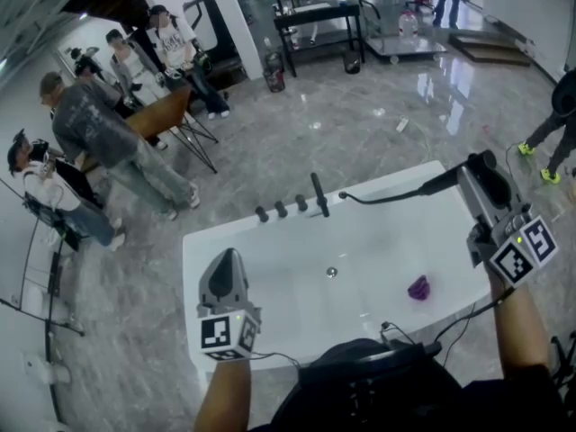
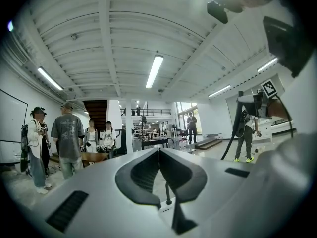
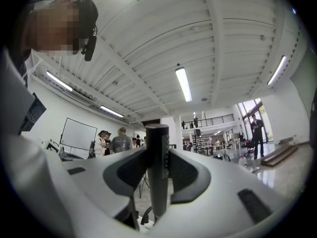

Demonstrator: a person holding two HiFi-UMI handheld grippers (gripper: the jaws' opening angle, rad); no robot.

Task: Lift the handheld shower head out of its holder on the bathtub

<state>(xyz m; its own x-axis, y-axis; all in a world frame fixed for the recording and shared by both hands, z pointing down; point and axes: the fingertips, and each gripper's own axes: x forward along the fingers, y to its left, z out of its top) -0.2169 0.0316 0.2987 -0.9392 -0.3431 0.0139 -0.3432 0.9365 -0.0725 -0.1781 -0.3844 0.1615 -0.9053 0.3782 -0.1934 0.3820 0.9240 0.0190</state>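
While the left gripper hangs over the near-left part of the white bathtub with its jaws pressed together on nothing, the right gripper is clamped on the black handle of the shower head, jaws partway apart around it. That shower head is up in the air above the tub's far right corner, roughly level, its hose running back toward the taps on the far rim. On the tub floor a purple object lies right of the drain.
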